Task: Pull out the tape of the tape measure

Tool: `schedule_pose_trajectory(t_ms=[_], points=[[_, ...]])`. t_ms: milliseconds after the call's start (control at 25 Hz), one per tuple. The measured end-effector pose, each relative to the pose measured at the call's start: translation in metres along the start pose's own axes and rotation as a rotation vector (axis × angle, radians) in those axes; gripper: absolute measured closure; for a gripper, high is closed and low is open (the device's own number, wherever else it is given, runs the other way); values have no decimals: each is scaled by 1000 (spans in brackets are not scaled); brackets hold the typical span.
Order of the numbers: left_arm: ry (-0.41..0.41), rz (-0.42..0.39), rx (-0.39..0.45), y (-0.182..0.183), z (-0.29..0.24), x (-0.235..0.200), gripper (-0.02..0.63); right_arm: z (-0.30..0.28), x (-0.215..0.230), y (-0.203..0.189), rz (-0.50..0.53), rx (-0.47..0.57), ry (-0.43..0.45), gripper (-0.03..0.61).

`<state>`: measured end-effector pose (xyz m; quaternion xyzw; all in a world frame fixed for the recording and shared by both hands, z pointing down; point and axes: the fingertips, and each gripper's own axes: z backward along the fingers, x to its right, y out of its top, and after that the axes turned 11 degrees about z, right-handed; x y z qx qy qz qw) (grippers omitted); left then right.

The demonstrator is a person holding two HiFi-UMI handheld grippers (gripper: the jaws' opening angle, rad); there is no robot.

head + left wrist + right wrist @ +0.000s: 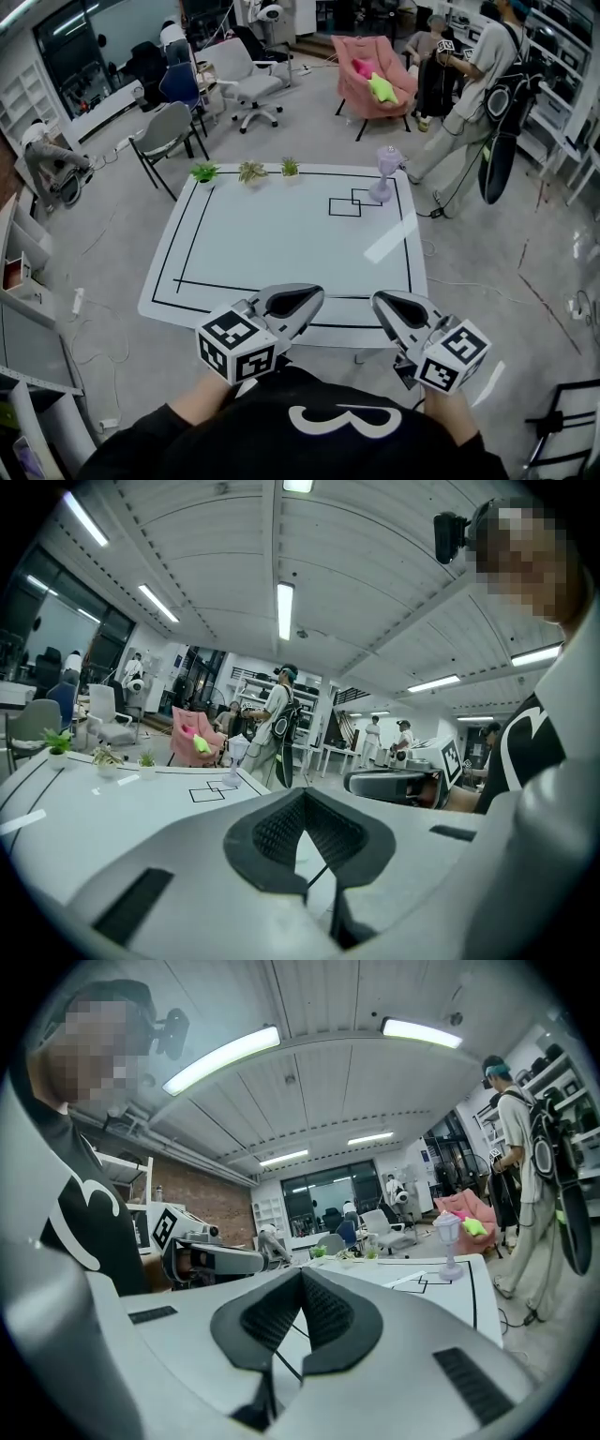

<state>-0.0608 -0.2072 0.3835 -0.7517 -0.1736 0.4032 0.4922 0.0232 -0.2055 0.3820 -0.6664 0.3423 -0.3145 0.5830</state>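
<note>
**Tape measure not in view; both grippers clenched empty**

No view shows the tape measure, neither on the table nor at either gripper, so I cannot tell where it is.

Left gripper (317, 294): held low over the near edge of the table (281, 253), tips pointing inward to the right. Its own view shows the jaws pressed together at the tips, with nothing between the pads (281, 832).

Right gripper (379, 300): held level with the left, just beside it, tips pointing inward to the left. The jaws are likewise closed tip to tip, with nothing between them. The two grippers are near each other but apart.

Table: white top marked with black lines and two overlapping squares (352, 202) near the far right corner. A lamp (384, 173) stands upright just beside the squares. Three plants (251, 172) stand in a row along the far edge, left of centre.

Surroundings: a pink armchair (373, 84) is on the floor beyond the table. A person (478, 103) with a backpack is standing to its right.
</note>
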Motion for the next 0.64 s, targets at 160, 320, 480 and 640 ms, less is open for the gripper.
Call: schedule_pose_trajectory(t_ms=[160,320,480,640], points=[[17,5,0,0,-3,-10,606,-5,8,-3,-4,-6,-11,575],[33,23,-1,-4,-6,-23,606,-9,15,-11,5,-25,-14,575],[44,34,-9,-8,-8,-31,606,-12,18,-18,-2,-39,-14,575],[51,40,-13,-12,-8,-38,606,-17,21,-23,1,-50,-11,575]])
